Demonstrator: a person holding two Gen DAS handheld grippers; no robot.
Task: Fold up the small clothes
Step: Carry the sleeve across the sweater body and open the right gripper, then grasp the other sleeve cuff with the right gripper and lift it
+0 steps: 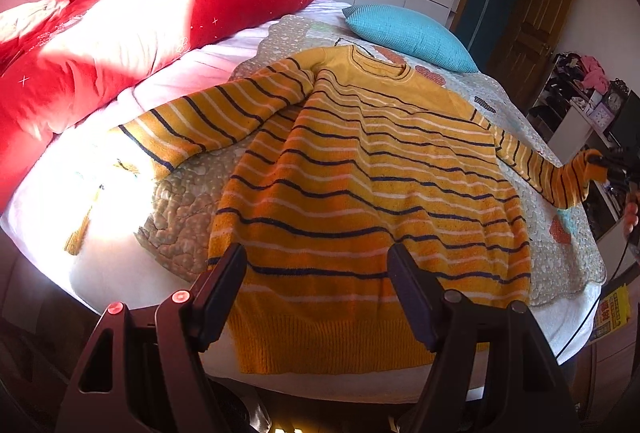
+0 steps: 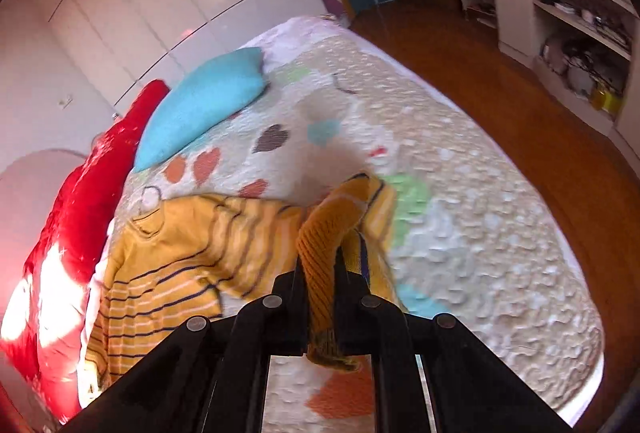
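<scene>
**Sweater spread on bed, one cuff lifted**

Sweater (image 1: pixel 360 169), yellow-orange with dark and white stripes, lies front-up on the quilted bedspread (image 1: pixel 184 201), its ribbed hem nearest the left gripper (image 1: pixel 316 297). That gripper hovers just above the hem with its jaws standing wide apart and nothing between them; the sweater body stretches directly ahead of it. One sleeve (image 1: pixel 192 125) lies out flat ahead and to the left of this gripper, reaching into a patch of hard sunlight.

The other sleeve runs out to the far right, where the right gripper (image 2: pixel 322 273) has its jaws clamped narrow on the ribbed cuff (image 2: pixel 320 245). The cuff is raised clear of the bedspread, and the sleeve hangs in a sagging line back to the shoulder. The right wrist view is blurred, so finer detail of the knit there cannot be judged.

Beyond the collar lies a blue pillow (image 1: pixel 404 33). A red quilt (image 1: pixel 120 45) is heaped ahead-left of the left gripper.
</scene>
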